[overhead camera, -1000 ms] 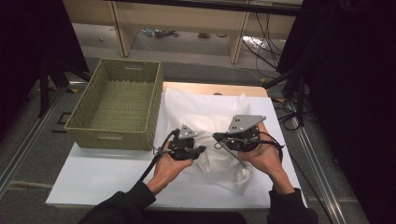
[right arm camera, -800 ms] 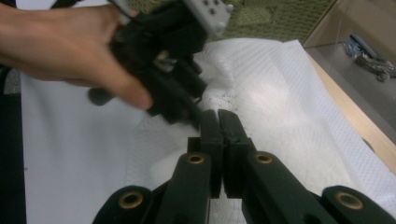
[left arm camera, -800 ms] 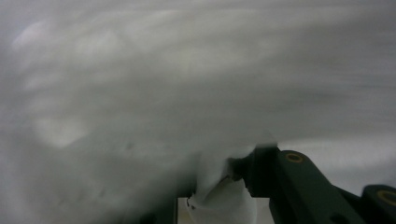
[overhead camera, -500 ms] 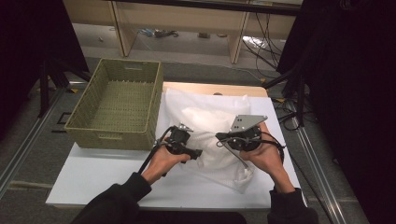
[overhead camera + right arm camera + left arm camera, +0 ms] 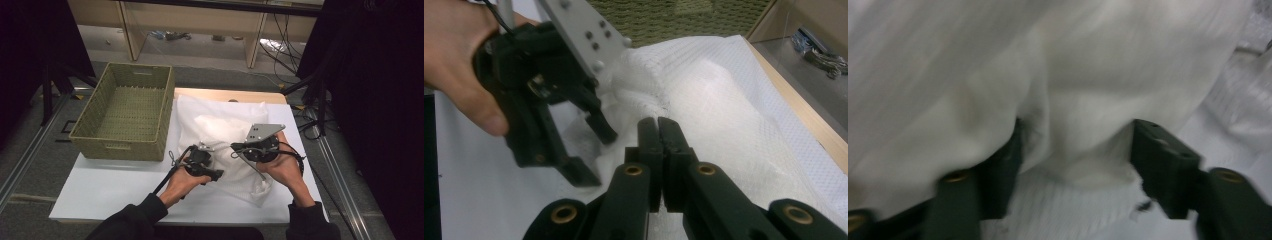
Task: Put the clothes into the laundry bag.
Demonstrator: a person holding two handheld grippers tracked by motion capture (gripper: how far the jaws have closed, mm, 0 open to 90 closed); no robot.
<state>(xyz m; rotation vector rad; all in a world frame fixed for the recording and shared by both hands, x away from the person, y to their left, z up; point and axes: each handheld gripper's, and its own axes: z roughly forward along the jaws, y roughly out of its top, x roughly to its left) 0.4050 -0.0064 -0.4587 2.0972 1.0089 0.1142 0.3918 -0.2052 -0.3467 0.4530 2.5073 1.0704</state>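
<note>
A white textured cloth [image 5: 220, 125] lies rumpled on the white table [image 5: 110, 190]. My left gripper [image 5: 204, 166] is low over the cloth's near left part. In the left gripper view its jaws stand apart around a raised fold of the cloth [image 5: 1083, 100]. They have just been closing on it, and the pads do not squeeze it. My right gripper [image 5: 256, 150] hovers just to the right, jaws pressed together [image 5: 658, 124] with nothing seen between them, the tips over the cloth [image 5: 724, 100]. The right gripper view also shows the left gripper [image 5: 596, 156] held in a hand.
A woven green basket [image 5: 95, 142] stands at the table's left. A wooden edge [image 5: 225, 95] runs along the far side, with shelves and cables behind it. Dark curtains flank both sides.
My left gripper has sunk a little onto the cloth, and its jaws now stand apart around a fold. The right gripper has stayed where it was.
</note>
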